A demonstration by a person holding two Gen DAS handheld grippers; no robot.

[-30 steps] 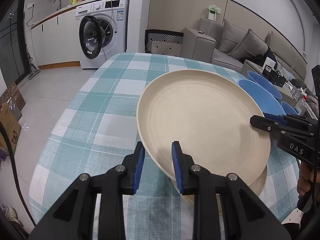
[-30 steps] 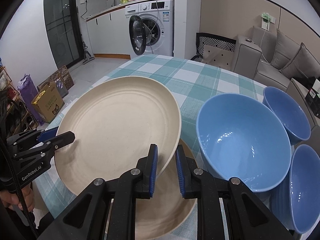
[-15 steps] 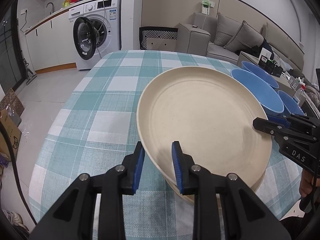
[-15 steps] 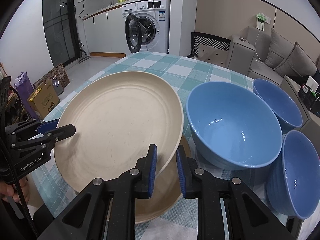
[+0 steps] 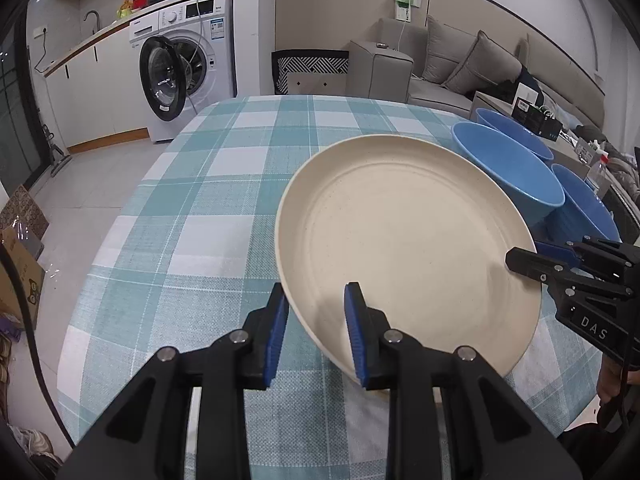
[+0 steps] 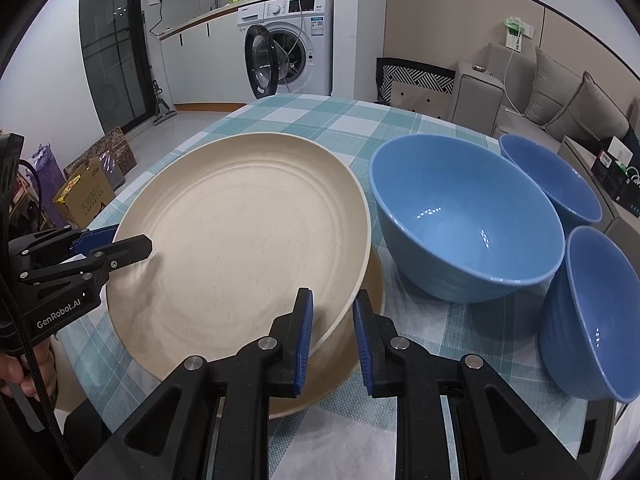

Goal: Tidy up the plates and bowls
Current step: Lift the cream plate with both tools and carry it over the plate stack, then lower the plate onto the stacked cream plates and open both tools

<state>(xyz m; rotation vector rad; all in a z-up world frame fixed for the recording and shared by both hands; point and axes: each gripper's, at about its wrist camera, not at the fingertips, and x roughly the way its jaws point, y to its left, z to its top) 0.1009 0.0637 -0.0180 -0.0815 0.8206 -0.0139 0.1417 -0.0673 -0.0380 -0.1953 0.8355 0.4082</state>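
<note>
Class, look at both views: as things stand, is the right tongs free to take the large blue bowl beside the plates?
Probably not yet. The right tongs are shut on the rim of the round cream plate, shared with the left tongs. The large blue bowl sits unobstructed alongside, once the plate is set down.

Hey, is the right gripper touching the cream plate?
Touching. The right wrist view shows the right gripper clamped on the near rim of the cream plate.
</note>
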